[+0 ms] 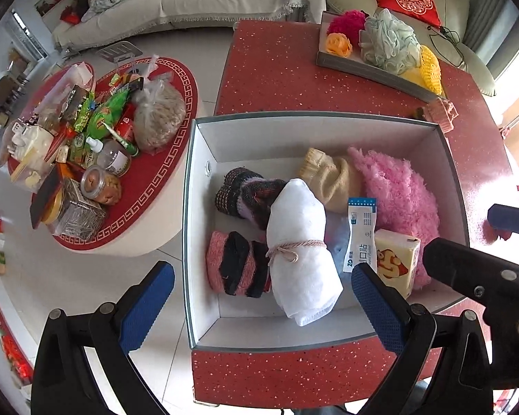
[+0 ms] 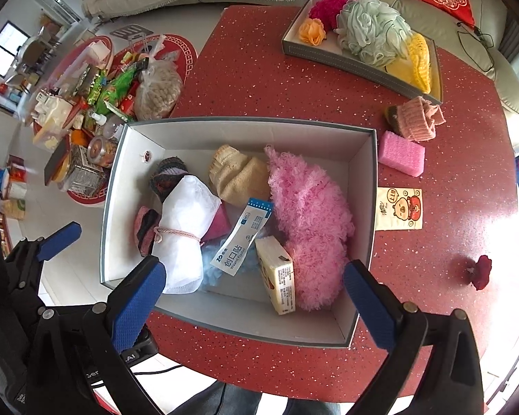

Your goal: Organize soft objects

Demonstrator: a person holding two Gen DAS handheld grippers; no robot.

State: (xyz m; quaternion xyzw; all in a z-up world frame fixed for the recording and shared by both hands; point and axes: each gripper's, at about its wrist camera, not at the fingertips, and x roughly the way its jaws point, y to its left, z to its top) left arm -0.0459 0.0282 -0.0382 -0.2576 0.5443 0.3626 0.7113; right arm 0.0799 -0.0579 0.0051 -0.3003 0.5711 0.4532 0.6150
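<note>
Both tools wide, empty: left tool (image 1: 261,301), right tool (image 2: 254,297) | white towel roll (image 2: 185,238) in box (image 2: 245,125) | pink sponge (image 2: 401,155) at 2 o'clock awaits.

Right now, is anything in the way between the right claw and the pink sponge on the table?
Yes. The right claw hangs open over the box, and the box's tall side wall stands between it and the pink sponge. Lifting up and over the wall looks clear.
</note>
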